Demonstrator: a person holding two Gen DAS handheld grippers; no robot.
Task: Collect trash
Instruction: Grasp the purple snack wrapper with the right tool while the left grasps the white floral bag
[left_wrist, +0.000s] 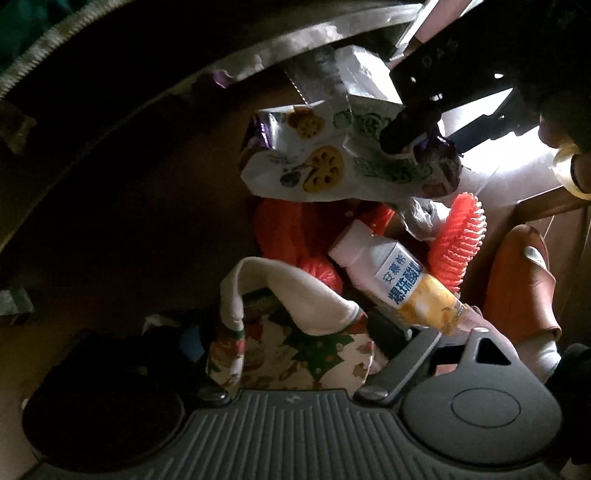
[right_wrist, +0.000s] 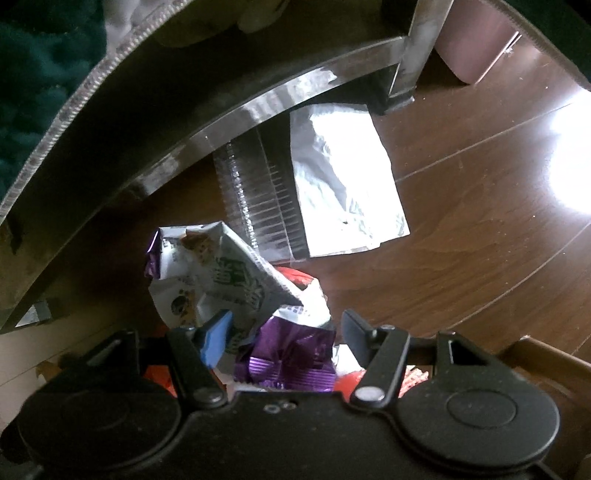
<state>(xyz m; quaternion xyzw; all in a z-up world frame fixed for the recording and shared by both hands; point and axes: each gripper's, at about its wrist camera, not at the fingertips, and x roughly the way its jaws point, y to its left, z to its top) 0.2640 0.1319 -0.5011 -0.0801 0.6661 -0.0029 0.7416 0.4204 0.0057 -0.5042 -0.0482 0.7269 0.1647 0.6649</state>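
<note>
Crumpled snack wrapper (right_wrist: 221, 280) between right gripper (right_wrist: 284, 328) fingers, spread wide — left gripper (left_wrist: 314, 325) open over sock (left_wrist: 295, 295), bottle (left_wrist: 399, 280).

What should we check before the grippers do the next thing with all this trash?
1. Snack bag between the fingers of the right gripper: ok.
2. Right gripper squeezing it firmly: cannot tell.
3. Patterned cloth between the fingers of the left gripper: ok.
4. Left gripper gripping it: cannot tell.
5. Yogurt bottle picked up: not ok, lying on its side.
6. Silver pouch picked up: not ok, flat on the floor.
</note>
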